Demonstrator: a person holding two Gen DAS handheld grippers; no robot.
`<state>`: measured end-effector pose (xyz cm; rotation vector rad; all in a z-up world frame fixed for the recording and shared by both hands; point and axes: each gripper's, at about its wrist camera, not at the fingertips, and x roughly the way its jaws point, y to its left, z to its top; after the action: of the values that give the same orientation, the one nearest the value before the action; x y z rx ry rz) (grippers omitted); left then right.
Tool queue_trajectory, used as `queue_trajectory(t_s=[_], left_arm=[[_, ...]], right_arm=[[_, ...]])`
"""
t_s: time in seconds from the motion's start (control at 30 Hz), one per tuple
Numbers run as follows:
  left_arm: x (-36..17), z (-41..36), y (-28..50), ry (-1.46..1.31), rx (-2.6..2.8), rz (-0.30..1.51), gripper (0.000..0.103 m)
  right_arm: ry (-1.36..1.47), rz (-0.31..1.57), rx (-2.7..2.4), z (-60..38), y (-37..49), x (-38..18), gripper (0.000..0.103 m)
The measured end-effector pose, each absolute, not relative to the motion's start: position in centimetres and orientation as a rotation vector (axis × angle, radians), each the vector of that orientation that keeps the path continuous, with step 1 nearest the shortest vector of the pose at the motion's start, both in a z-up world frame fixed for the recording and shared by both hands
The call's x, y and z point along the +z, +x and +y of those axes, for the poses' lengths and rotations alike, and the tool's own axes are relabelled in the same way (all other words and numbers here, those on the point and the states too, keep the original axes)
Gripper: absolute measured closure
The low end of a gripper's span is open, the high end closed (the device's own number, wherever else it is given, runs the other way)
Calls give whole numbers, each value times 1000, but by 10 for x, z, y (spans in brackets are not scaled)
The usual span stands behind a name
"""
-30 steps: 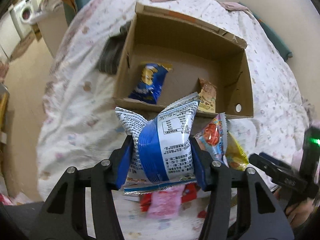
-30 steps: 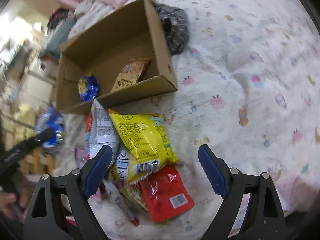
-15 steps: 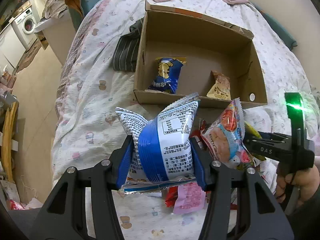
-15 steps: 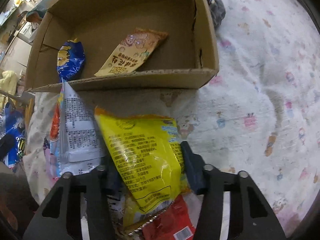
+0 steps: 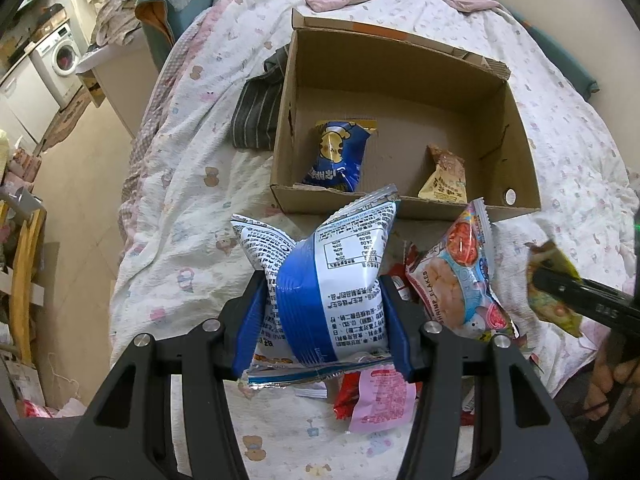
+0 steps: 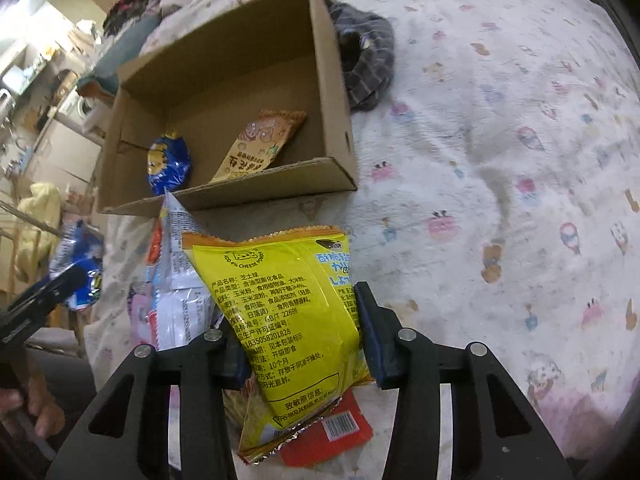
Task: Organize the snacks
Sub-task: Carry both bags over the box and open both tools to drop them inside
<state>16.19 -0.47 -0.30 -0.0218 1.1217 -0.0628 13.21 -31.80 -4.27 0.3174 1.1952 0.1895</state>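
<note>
- Firmly, my left gripper point(image 5: 322, 316) is clamped on a blue-and-white snack bag point(image 5: 326, 284), held above the bedspread point(image 5: 176, 200), short of the cardboard box point(image 5: 516, 120).
- My right gripper point(image 6: 300, 334) grips a yellow cheese-ball bag point(image 6: 288, 316).
- Inside the box lie a blue packet point(image 5: 338, 156) and a tan packet point(image 5: 444, 178), apart.

Bed point(image 5: 180, 216): box point(image 5: 400, 204), snack packets point(image 5: 380, 400).
</note>
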Motion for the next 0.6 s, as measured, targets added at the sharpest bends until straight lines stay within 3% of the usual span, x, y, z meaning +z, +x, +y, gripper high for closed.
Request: queue_trajectory(t_s=[0.27,0.6], left_arm=[[3,-5,154,2,-42,1076,53],[46,-6,163,29,-39,979,53]], right_arm=[[366,1122,254,-319,119,-22,57],[375,999,366,-299,131,21,57]])
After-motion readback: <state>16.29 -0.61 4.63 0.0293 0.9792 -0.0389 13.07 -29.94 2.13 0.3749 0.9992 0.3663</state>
